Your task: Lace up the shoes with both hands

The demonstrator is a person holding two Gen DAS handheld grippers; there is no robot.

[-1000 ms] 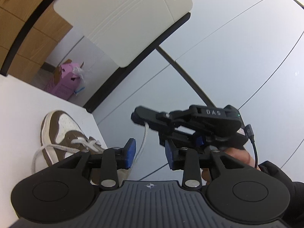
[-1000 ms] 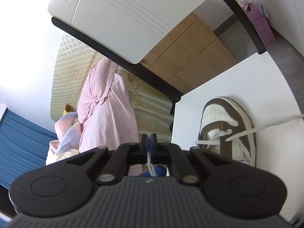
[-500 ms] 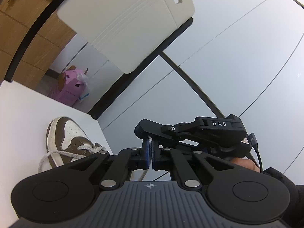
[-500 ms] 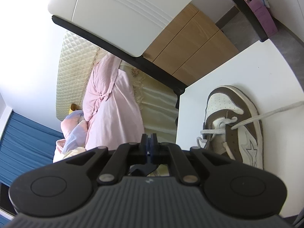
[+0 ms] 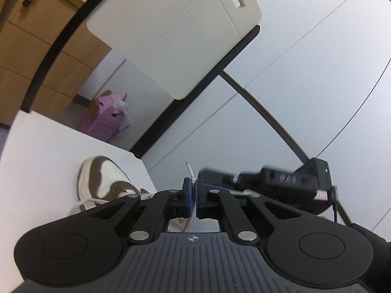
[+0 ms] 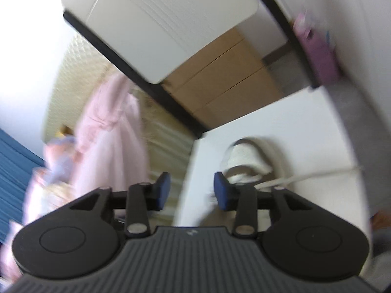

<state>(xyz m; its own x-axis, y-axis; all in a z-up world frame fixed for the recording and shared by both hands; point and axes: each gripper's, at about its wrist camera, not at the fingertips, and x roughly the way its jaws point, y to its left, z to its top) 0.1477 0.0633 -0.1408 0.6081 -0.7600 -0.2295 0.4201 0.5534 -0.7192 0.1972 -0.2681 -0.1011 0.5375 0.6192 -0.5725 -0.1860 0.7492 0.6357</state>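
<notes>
Since a second ago the lace end has changed hands: then the right gripper pinched it and the left stood open; now the left gripper (image 5: 193, 195) is clamped on the lace tip (image 5: 189, 171), which pokes up just above its blue pads (image 5: 187, 195) at lower centre of the left view. The right gripper (image 6: 191, 190) is opening, its jaws apart with nothing between them; in the left view it shows as a blurred black body at right, just past the left pads.

The shoe (image 5: 102, 183), brown and white, lies on the white table (image 5: 48, 161) at lower left of the left view, toe pointing away from the camera, close to the table's corner. In the right view, which is smeared by motion, the shoe (image 6: 246, 161) sits at centre right, with a lace strand (image 6: 305, 177) running from it toward the right edge.

As to progress, some lace crosses the lower eyelets near the toe, and a loose strand trails on the table. How many eyelets are done is hidden behind the grippers. By my reading the handover is complete, and threading the tip through the next eyelet, pulling it snug and tying all remain.
</notes>
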